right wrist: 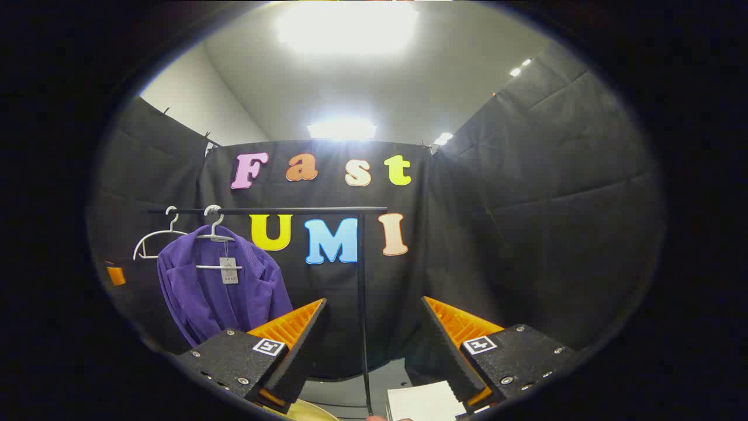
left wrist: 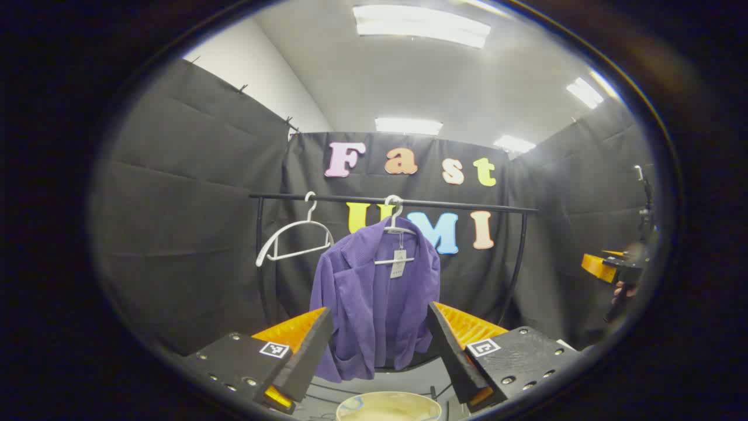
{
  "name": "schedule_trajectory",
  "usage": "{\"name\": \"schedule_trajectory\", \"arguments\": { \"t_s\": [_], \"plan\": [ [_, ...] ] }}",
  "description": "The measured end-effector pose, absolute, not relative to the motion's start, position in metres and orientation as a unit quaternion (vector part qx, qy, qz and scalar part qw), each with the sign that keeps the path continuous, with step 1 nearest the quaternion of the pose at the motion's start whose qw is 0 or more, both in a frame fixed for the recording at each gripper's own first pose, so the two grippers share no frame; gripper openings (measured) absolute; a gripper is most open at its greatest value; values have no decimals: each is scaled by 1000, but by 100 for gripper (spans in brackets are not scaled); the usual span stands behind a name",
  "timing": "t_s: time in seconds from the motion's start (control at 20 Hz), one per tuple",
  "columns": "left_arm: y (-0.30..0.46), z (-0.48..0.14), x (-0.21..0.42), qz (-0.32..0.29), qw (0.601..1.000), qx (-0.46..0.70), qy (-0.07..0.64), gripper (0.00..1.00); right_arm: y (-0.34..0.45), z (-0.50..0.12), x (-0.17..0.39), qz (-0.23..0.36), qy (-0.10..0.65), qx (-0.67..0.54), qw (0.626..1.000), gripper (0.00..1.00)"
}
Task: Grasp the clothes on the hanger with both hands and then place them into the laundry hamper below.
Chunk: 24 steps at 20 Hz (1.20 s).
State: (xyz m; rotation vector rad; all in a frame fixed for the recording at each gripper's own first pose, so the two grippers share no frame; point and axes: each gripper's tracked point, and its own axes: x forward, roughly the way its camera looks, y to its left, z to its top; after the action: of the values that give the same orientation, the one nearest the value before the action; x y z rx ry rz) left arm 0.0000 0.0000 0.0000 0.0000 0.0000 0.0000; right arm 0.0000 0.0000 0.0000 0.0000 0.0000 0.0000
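A purple jacket hangs on a white hanger from a black rail; a tag dangles at its collar. My left gripper stands open in front of it, some way short, with the jacket framed between its fingers. Below, the pale rim of the laundry hamper peeks up. In the right gripper view the jacket hangs at the left of the rail, and my right gripper is open, pointed at the rack's right post. The right gripper and a hand also appear far right in the left gripper view.
An empty white hanger hangs on the rail left of the jacket. The rack's curved black legs stand at both sides. A white sheet lies low in the right gripper view. Black cloth walls close in the booth.
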Motion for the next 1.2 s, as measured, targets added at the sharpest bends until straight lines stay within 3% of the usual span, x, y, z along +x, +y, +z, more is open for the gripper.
{"name": "schedule_trajectory", "arguments": {
  "t_s": [0.85, 1.2],
  "plan": [
    [10, -12, -14, 22, 1000, -7, 9, 93, -9, -9, -3, -2, 20, -2, 1000, 95],
    [11, -11, 11, 30, 999, -20, 20, 99, 65, -6, 20, 81, 46, 13, 996, 94]
  ]
}}
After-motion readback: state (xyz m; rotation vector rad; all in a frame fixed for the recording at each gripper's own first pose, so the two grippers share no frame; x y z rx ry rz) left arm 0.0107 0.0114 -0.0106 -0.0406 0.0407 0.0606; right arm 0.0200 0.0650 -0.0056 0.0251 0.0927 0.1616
